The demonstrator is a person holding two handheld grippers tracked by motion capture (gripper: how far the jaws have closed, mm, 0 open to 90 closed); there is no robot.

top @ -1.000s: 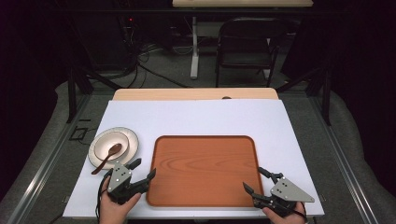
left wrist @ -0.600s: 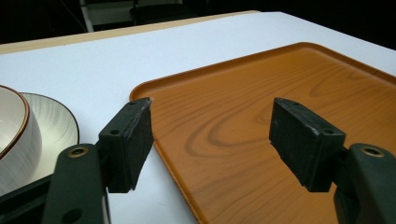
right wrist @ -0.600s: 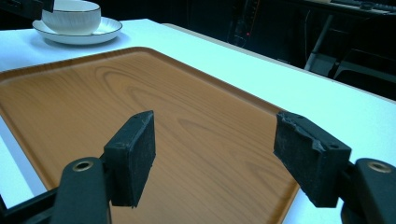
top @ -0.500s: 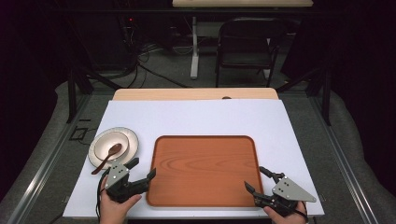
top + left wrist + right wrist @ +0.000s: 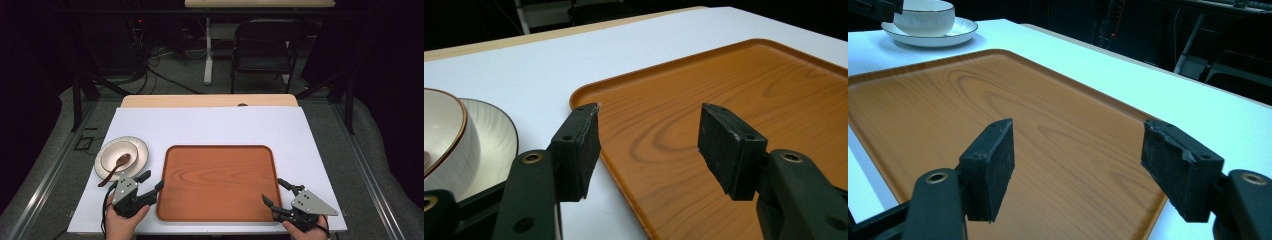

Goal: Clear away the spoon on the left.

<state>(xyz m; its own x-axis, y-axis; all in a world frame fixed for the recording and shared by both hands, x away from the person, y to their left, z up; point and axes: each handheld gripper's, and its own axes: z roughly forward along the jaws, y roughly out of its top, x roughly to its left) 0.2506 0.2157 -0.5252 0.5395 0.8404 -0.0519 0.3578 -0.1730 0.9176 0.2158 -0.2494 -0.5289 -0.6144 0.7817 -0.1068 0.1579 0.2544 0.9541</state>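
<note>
Wooden tray [image 5: 220, 182] between two parted grippers — nothing held.
Left gripper [image 5: 150, 184] straddles the tray's left edge; right gripper [image 5: 274, 194] gapes at its right corner — bowl [image 5: 119, 156] with spoon [image 5: 115, 169] just beyond the left one.

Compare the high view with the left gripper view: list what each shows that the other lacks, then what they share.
High view alone: the brown spoon resting in the bowl, the right hand-held gripper open at the tray's near right corner, and a black chair beyond the table.

Left gripper view alone: a close look at the left hand-held gripper's black pads, spread apart over the tray's left rim.

Both: the wooden tray, the bowl on its plate, the white table cover, and the left hand-held gripper.
</note>
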